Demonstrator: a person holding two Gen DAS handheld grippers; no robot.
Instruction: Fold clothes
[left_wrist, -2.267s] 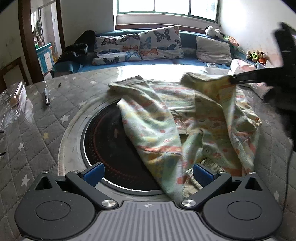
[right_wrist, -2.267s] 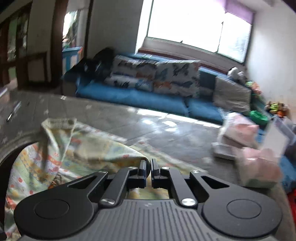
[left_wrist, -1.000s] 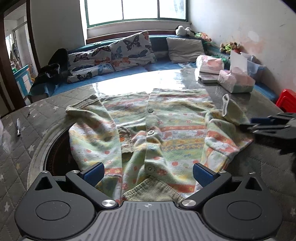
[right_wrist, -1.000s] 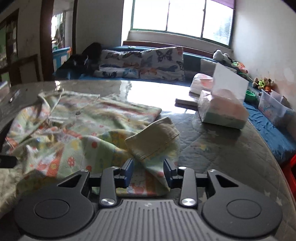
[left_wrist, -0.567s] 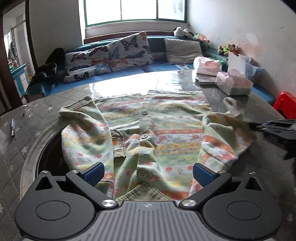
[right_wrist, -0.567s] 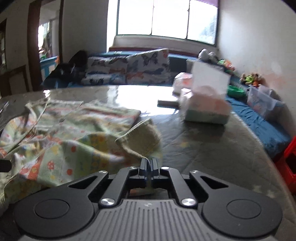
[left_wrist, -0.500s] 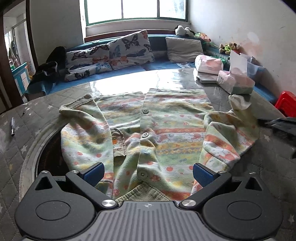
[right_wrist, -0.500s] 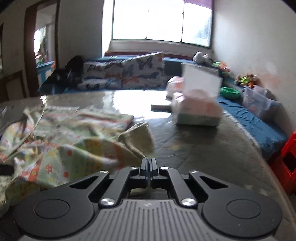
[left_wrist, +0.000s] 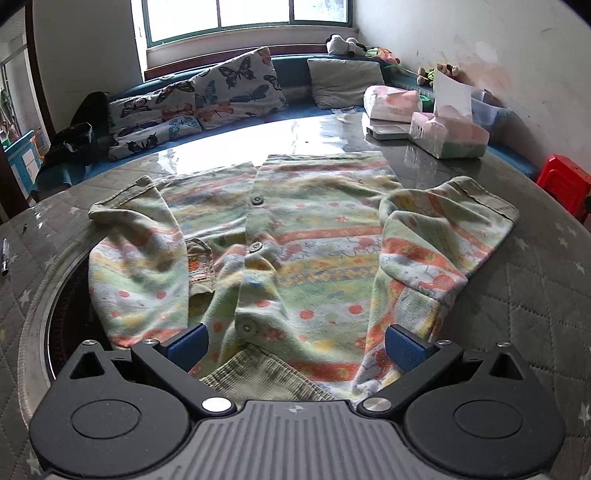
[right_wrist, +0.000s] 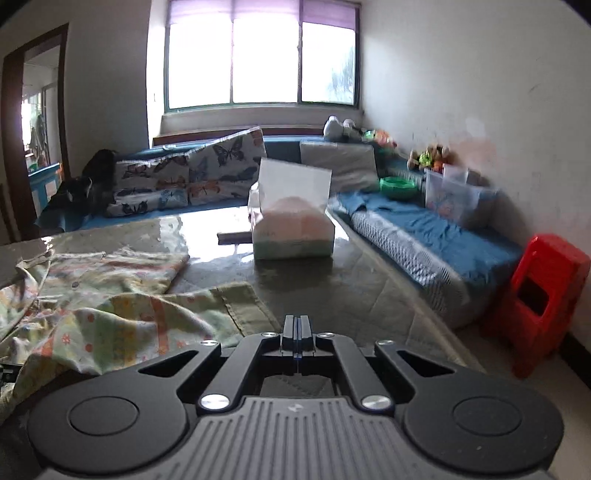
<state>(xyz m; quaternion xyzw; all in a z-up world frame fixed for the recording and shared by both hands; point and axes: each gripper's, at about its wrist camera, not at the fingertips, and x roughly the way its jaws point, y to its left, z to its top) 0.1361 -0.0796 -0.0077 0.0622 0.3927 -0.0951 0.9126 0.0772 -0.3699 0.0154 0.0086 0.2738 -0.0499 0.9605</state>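
A striped button-up shirt (left_wrist: 295, 251) lies spread face up on the quilted table (left_wrist: 535, 295), both sleeves bent inward. The left gripper (left_wrist: 295, 341) hovers wide apart over the collar; the right gripper (right_wrist: 295, 326) is pinched together, empty, beside the cuff. Likely next: grasp a sleeve and fold it across.

left gripper (left_wrist: 295, 341): jaws wide, above collar | shirt (left_wrist: 295, 258): flat, buttoned, on table (left_wrist: 535, 295)

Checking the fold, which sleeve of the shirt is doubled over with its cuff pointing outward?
The sleeve nearest the tissue box; the other sleeve lies straight beside the buttons.
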